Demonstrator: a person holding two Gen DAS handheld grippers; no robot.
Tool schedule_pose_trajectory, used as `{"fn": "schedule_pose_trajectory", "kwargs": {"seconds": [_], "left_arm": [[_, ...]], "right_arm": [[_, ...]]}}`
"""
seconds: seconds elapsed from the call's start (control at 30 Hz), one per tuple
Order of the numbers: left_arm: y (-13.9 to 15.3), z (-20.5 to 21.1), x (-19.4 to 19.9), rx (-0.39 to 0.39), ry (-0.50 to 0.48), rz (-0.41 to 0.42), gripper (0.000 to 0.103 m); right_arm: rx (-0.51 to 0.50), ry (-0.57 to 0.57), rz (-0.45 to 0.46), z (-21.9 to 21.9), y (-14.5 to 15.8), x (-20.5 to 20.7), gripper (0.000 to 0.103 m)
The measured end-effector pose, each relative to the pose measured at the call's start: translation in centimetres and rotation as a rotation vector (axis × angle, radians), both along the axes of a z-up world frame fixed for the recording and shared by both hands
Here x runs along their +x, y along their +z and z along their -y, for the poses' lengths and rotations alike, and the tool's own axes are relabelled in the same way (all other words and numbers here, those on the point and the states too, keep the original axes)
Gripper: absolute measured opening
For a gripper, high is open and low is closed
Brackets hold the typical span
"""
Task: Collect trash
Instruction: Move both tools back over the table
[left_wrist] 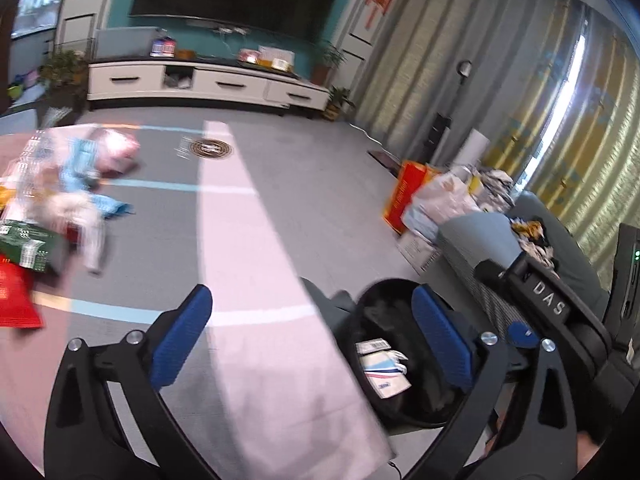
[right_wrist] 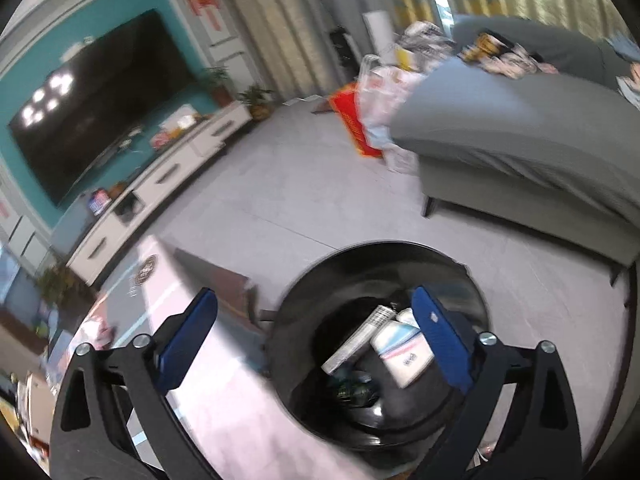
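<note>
A black round bin [right_wrist: 472, 280] stands on the floor beside a pink and grey table; white packets [right_wrist: 400, 356] and a white tube [right_wrist: 356, 340] lie inside it. My right gripper [right_wrist: 316, 344] hangs above the bin's left rim, open, nothing between its blue pads. In the left wrist view the same bin [left_wrist: 384, 292] shows at lower right with white packets [left_wrist: 384, 364] in it. My left gripper [left_wrist: 316, 340] is open over the table edge, holding nothing. A heap of trash [left_wrist: 60, 196] lies on the table at far left: blue and white wrappers, a pink bag [left_wrist: 118, 150], a green packet [left_wrist: 24, 240], a red bag [left_wrist: 16, 300].
The right gripper's black body [left_wrist: 552, 304] crosses the left view's lower right. A grey sofa [right_wrist: 520, 120] stands right of the bin, with bags and a red box [right_wrist: 352, 120] piled beyond it. A TV [right_wrist: 100, 100] and white cabinet [left_wrist: 208, 84] line the far wall.
</note>
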State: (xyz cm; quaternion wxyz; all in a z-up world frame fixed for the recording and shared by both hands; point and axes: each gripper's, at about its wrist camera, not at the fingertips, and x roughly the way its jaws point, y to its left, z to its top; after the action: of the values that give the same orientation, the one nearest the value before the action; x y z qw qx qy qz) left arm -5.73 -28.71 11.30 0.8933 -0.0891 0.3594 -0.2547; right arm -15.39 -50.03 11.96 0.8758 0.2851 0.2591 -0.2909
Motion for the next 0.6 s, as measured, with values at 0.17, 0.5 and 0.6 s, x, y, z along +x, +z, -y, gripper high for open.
{"fn": "schedule_pose_trajectory", "kwargs": {"seconds": [0.17, 0.5, 0.6], "left_arm": [[1.3, -6.4, 0.2, 0.015, 0.120, 0.021, 0.100], [1.3, -18.9, 0.8, 0.111, 0.336, 0.030, 0.100], [0.6, -22.4, 1.2, 0.130, 0.373, 0.004, 0.100]], "right_arm": [[-0.054, 0.116, 0.059, -3.7, 1.9, 1.5, 0.100], [-0.172, 0.391, 0.065, -12.7, 3.5, 6.1, 0.100], [-0.217, 0.461, 0.055, -15.5, 3.4, 7.0, 0.100]]}}
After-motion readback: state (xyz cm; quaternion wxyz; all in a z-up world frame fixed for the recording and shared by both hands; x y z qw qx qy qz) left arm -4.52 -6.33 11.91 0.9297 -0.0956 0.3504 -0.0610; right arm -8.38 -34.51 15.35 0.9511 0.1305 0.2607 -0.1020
